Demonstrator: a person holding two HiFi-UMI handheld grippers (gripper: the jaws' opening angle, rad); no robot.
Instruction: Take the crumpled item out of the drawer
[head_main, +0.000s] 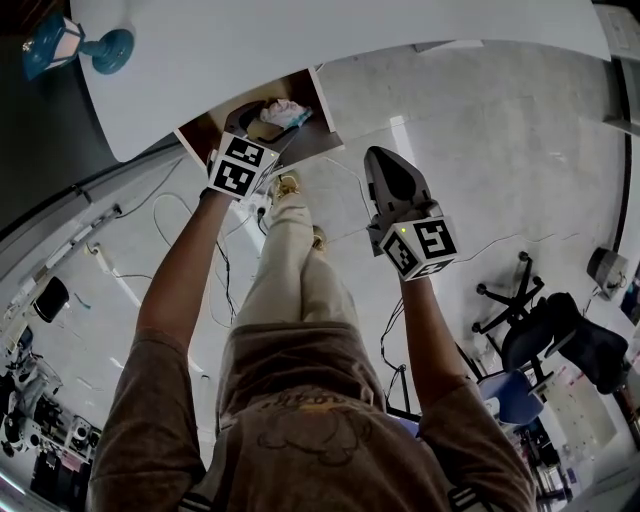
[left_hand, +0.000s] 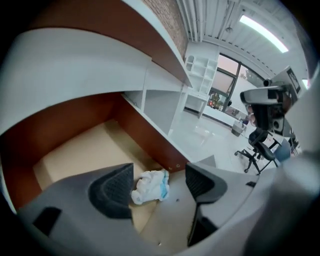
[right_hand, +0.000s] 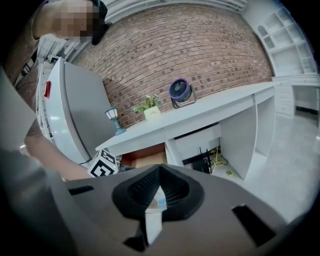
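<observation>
The person wore a brownish short-sleeved T-shirt (head_main: 300, 400) with a faint outline print on the chest, pale beige trousers (head_main: 290, 270) and what looked like tan shoes (head_main: 285, 186). The left gripper (left_hand: 159, 172) and right gripper (right_hand: 159, 175) were grey with dark, grid-textured pads. Each bore black-and-white square markers on the left cube (head_main: 238, 165) and the right cube (head_main: 420, 247), the latter showing a small green light.
</observation>
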